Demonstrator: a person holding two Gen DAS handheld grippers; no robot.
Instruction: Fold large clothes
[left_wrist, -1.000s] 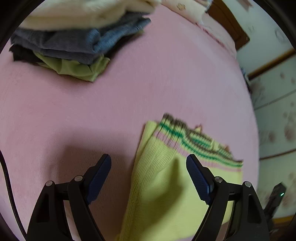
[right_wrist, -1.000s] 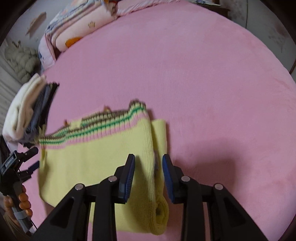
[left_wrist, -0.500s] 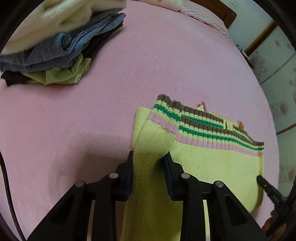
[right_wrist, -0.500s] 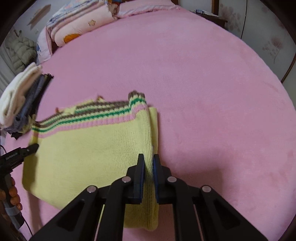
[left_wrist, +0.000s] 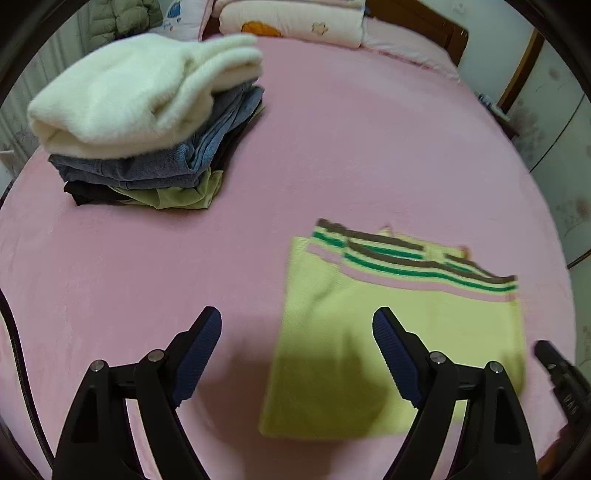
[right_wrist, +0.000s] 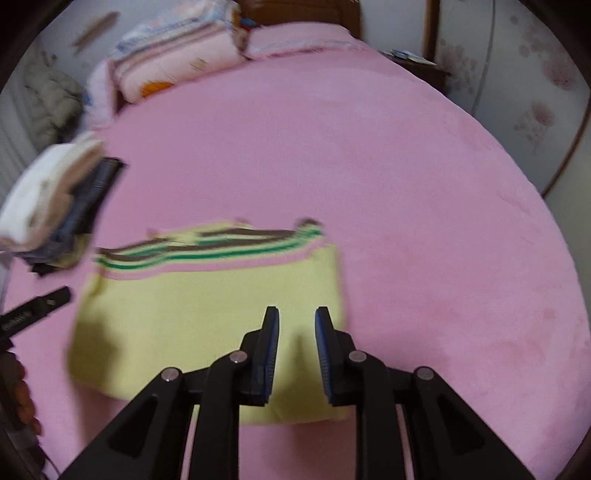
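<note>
The folded yellow sweater (left_wrist: 399, 332) lies flat on the pink bed (left_wrist: 369, 155), striped hem toward the headboard end. The left gripper (left_wrist: 297, 354) hangs above the sweater's left edge, jaws spread wide and holding nothing. The right gripper (right_wrist: 297, 350) hangs over the sweater's right part, jaws parted by a narrow gap, nothing between them. A stack of folded clothes (left_wrist: 147, 125), white fleece on top, then denim, dark and green pieces, sits left of the sweater and well apart from it. Pillows (left_wrist: 295, 22) lie beyond the sweater at the bed's head.
</note>
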